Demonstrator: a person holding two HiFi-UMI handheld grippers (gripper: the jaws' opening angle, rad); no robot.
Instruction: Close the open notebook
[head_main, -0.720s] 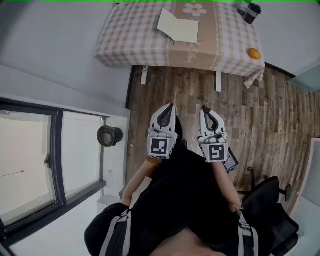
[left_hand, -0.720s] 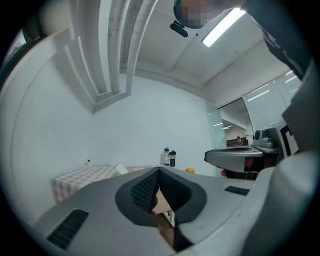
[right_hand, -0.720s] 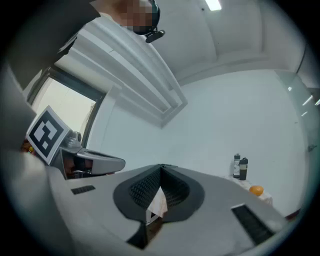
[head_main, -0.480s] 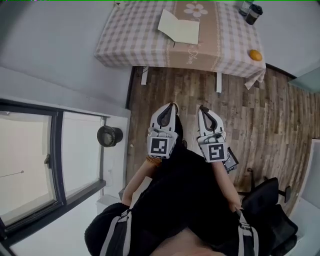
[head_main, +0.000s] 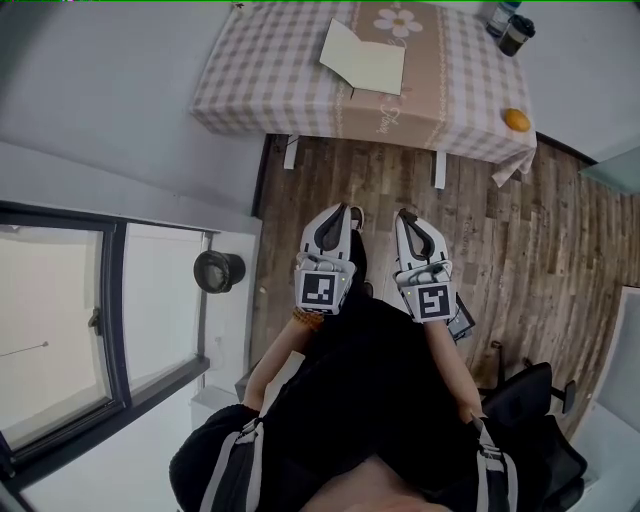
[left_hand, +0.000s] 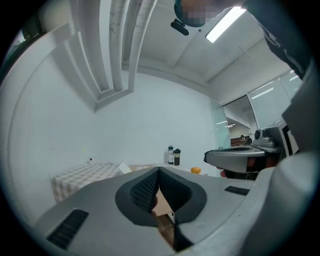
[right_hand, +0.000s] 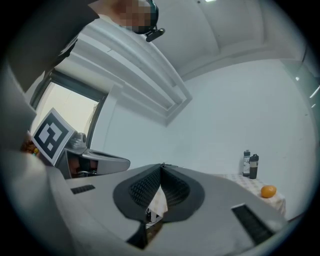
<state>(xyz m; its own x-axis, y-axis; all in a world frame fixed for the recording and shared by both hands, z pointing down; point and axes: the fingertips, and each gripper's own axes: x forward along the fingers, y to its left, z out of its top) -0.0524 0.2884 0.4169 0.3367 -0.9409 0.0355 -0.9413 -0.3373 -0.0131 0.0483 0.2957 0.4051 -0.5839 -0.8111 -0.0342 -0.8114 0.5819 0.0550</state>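
From the head view I have both claws level in front of the body over the wooden floor (head_main: 470, 230), pointing toward 12 o'clock. The left claw (head_main: 345, 210) is pressed together with nothing in it; its own view shows the pads meeting at the tip. The right claw (head_main: 405, 215) is pressed together and empty as well.

The notebook (head_main: 363, 58) lies open on the checked worktop (head_main: 260, 80) at 12 o'clock, well apart from both claws. An orange (head_main: 516, 120) sits at about 1 o'clock near the worktop's right corner, and two bottles (head_main: 512, 25) stand at its far right end.

I judge the step in hand to be the approach; nothing has been touched yet. To do it well, I would close the distance squarely, so the notebook ends up centred between the claws. I would spread one claw before reaching the pages. Then I would catch the free edge of one half and swing it over the spine, with the other claw steadying the flat half. Staying left of the orange and bottles seems wise.
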